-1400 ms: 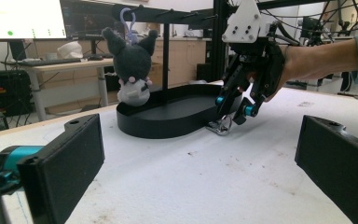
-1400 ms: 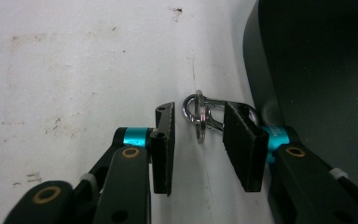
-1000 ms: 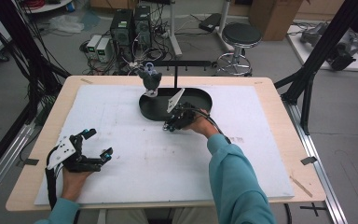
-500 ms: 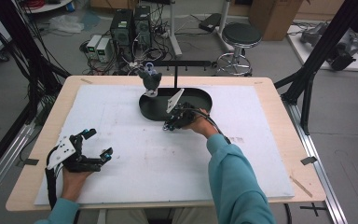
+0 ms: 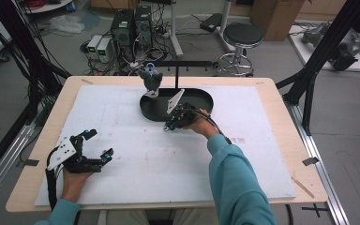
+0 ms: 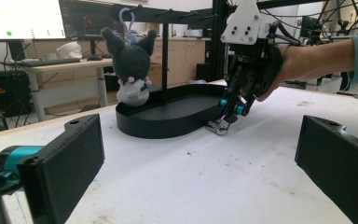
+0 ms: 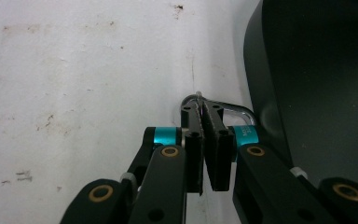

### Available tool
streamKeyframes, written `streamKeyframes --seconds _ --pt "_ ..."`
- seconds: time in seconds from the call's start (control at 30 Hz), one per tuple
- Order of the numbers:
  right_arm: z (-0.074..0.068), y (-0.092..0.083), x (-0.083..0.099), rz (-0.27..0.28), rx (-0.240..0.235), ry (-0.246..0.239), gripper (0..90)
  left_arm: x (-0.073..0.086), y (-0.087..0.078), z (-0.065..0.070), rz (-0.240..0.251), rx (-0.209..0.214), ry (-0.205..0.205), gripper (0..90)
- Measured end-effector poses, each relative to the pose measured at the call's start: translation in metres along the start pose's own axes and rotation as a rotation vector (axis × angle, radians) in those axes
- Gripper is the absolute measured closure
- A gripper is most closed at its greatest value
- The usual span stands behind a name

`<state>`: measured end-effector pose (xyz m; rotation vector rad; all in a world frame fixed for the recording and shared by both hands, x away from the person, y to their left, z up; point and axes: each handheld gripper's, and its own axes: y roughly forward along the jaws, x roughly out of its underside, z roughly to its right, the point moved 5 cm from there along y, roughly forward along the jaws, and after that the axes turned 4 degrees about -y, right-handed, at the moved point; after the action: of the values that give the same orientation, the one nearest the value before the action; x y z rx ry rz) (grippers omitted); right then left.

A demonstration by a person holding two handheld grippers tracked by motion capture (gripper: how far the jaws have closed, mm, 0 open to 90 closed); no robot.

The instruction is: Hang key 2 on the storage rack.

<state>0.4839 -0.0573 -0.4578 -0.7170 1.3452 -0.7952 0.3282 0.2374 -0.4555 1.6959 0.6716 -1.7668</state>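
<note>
The white surface filled mid-frame; the black oval tray sat at upper centre, a dark plush toy hanging over its left end; the left gripper rested lower left, fingers wide apart; the right gripper had just been closing, clamped on a metal clip beside the tray's rim, mostly hidden behind the fingers.

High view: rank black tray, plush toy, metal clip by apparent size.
1. black tray, clearly largest.
2. plush toy, hanging at the tray's left end.
3. metal clip, tiny and mostly hidden by the right gripper shut on it.
</note>
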Motion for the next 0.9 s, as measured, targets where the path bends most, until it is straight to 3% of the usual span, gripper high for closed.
streamKeyframes --seconds 0.2,0.47,0.9 --pt "0.0 -0.001 -0.001 -0.002 0.006 -0.004 88.4 0.0 0.0 0.0 -0.003 -0.001 0.004 1.7" --pt "0.001 -0.01 -0.005 0.035 0.021 0.01 88.5 0.0 0.0 0.0 -0.003 -0.005 0.002 1.7" --pt "0.009 -0.048 -0.015 0.161 0.097 0.027 88.8 0.0 0.0 0.0 -0.006 -0.005 0.005 1.7"
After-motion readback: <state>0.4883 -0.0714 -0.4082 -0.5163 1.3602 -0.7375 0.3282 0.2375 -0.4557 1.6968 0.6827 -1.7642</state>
